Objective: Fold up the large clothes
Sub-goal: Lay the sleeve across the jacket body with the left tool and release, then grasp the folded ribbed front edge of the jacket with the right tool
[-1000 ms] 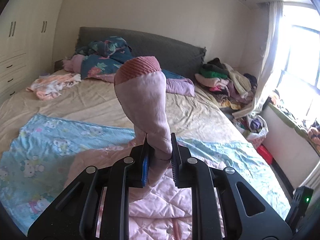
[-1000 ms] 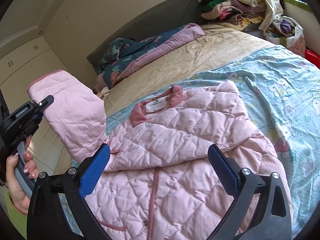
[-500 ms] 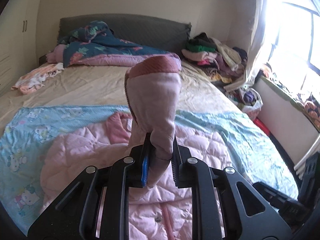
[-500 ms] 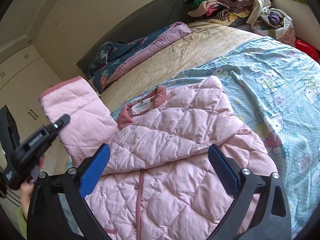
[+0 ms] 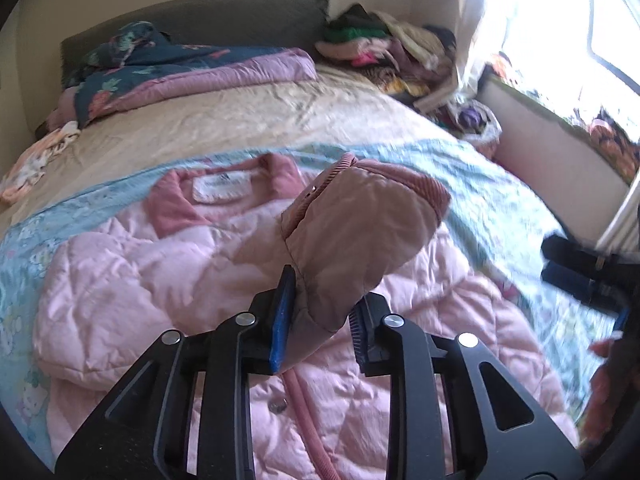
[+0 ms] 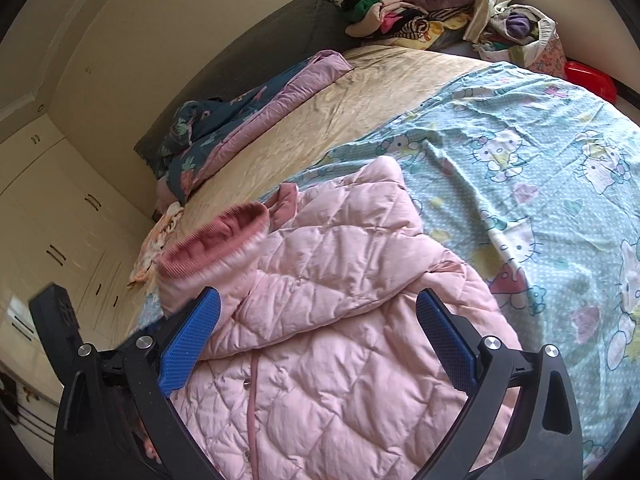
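Observation:
A pink quilted jacket [image 5: 132, 280] lies front up on a blue cartoon-print sheet [image 6: 540, 152] on the bed, collar toward the headboard. My left gripper [image 5: 320, 320] is shut on the jacket's sleeve [image 5: 360, 236] and holds it over the jacket's chest, ribbed cuff pointing away. In the right wrist view the same sleeve [image 6: 216, 256] hangs over the jacket [image 6: 340, 320] at the left. My right gripper [image 6: 316, 336] is open and empty, hovering above the jacket's middle.
A dark floral quilt [image 5: 168, 64] lies bunched at the grey headboard [image 5: 240, 12]. A heap of clothes [image 6: 420, 4] sits at the bed's far right corner by the window. A small patterned garment [image 5: 32, 160] lies at the left. Wardrobes [image 6: 60, 240] stand beyond the bed.
My left gripper has carried the sleeve to the right and lowered it over the jacket's chest. My right gripper stayed open above the jacket.

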Available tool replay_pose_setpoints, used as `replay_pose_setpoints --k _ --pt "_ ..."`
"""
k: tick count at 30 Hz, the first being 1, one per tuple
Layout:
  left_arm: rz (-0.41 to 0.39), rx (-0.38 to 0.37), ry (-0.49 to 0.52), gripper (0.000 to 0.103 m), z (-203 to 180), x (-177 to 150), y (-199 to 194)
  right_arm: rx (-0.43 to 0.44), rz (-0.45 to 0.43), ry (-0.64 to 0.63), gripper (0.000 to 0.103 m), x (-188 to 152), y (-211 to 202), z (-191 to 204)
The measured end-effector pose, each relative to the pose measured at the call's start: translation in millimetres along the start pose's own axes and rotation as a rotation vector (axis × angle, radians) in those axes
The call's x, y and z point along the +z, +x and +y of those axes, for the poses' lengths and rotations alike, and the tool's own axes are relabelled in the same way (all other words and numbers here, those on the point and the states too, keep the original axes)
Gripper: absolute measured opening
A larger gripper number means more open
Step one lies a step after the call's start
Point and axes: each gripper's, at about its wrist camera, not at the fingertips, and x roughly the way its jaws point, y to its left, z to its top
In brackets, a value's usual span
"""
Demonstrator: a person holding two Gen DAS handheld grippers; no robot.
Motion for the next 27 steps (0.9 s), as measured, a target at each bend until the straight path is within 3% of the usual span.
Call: replay_pose_setpoints --k 2,4,8,13,19,25,27 --pt "0.025 -0.008 0.029 0.027 -5 -5 5 -0.002 -0.002 0.007 0.098 1 -1 -3" --pt "0.053 -0.016 0.057 0.045 -12 -13 10 -0.006 -0.005 0.012 0.098 2 -3 -6" --pt "0.109 0.019 0.126 0.063 -20 -27 17 -0.008 -0.001 0.020 0.098 2 -3 -9" --pt "0.164 -0.023 0.074 0.088 -4 -40 13 -0.003 0.034 0.016 0.098 -2 5 -4" --pt "0.143 0.005 -0.006 0.093 32 -45 -9 0.018 0.118 -0.015 0.098 -17 31 11" --pt "0.092 0.063 -0.136 0.093 84 -41 -30 0.020 0.212 -0.039 0.098 -43 67 30" --pt "0.065 0.114 -0.160 0.094 102 -40 -38 0.029 0.230 -0.036 0.098 -49 76 35"
